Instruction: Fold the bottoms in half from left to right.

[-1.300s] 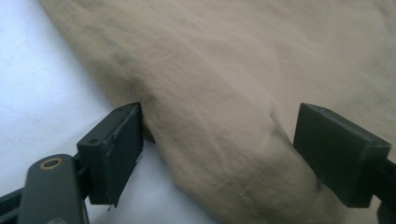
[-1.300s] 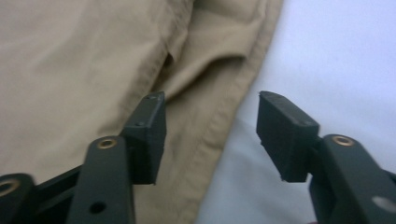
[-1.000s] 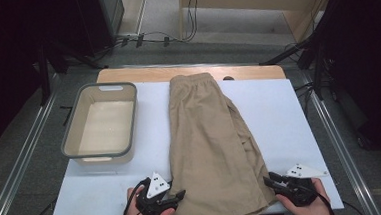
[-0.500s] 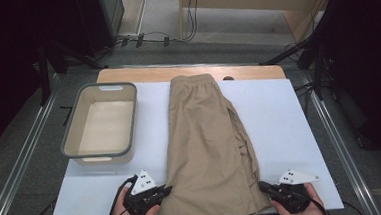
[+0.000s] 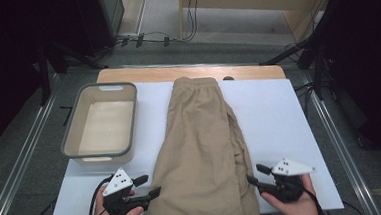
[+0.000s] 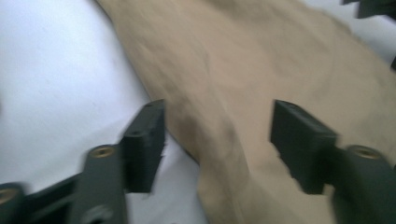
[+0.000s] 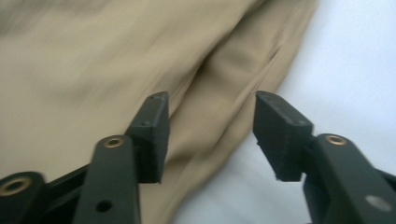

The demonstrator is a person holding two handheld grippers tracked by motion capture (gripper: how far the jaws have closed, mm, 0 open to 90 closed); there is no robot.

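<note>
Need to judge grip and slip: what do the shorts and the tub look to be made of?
Shorts: tan woven cloth, matte, likely cotton; soft folds and a gathered waistband. Tub: pale plastic with a grey rim, smooth, rigid walls.

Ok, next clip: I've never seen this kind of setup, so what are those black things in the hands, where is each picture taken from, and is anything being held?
A person's two hands each hold a black two-jaw tool. The high view looks down on the white table from above: the left tool and the right tool sit at either side of the tan shorts, which lie flat down the middle, with a grey bin to their left. The other two pictures come from cameras riding on the tools, looking along the jaws. In both, the jaws stand apart with cloth in front of them, pressing on nothing. They have just been opening, so nothing is held.
</note>
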